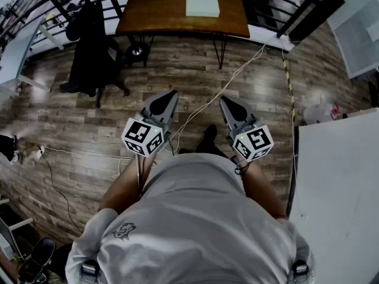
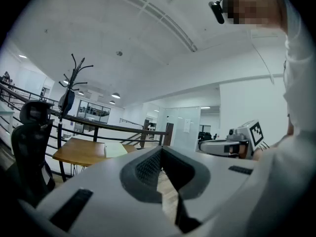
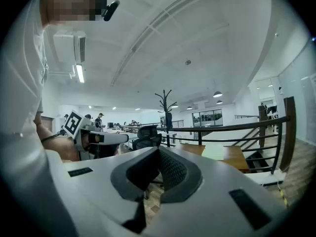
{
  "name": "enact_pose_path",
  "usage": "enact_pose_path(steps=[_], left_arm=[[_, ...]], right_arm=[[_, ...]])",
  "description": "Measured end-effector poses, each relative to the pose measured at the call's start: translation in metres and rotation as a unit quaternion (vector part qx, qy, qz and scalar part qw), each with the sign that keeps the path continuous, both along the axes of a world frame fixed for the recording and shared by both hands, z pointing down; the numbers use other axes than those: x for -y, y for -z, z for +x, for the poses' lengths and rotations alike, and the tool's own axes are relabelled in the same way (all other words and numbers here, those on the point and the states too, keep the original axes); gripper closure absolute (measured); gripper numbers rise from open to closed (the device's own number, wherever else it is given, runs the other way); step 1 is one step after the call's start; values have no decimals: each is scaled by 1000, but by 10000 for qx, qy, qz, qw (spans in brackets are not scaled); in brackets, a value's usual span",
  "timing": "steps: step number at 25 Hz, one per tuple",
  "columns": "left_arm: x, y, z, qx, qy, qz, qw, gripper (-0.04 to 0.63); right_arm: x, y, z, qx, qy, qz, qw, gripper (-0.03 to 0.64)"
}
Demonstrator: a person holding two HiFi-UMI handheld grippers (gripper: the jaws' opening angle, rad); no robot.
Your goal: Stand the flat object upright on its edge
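Big stretch of plank floor to cross here, with the wooden counter well ahead. On it, right of centre, the flat object lies pale and square on its face, far from both tools. Left tongs and right tongs hang near the body, each pressed together on nothing. My read: walk up square to the counter, spread one pair before arriving, pinch the near edge, and keep the other pair ready to steady the tilt.
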State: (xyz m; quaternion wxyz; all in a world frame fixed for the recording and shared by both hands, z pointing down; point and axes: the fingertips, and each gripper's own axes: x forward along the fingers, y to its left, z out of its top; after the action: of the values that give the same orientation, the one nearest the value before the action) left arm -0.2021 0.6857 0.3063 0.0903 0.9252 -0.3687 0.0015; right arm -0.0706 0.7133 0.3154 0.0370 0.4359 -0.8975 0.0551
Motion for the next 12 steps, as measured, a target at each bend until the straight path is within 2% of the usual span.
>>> enact_pose_path(steps=[12], left_arm=[[15, 0, 7, 94, -48, -7, 9999, 589]], right_arm=[[15, -3, 16, 57, -45, -81, 9999, 584]])
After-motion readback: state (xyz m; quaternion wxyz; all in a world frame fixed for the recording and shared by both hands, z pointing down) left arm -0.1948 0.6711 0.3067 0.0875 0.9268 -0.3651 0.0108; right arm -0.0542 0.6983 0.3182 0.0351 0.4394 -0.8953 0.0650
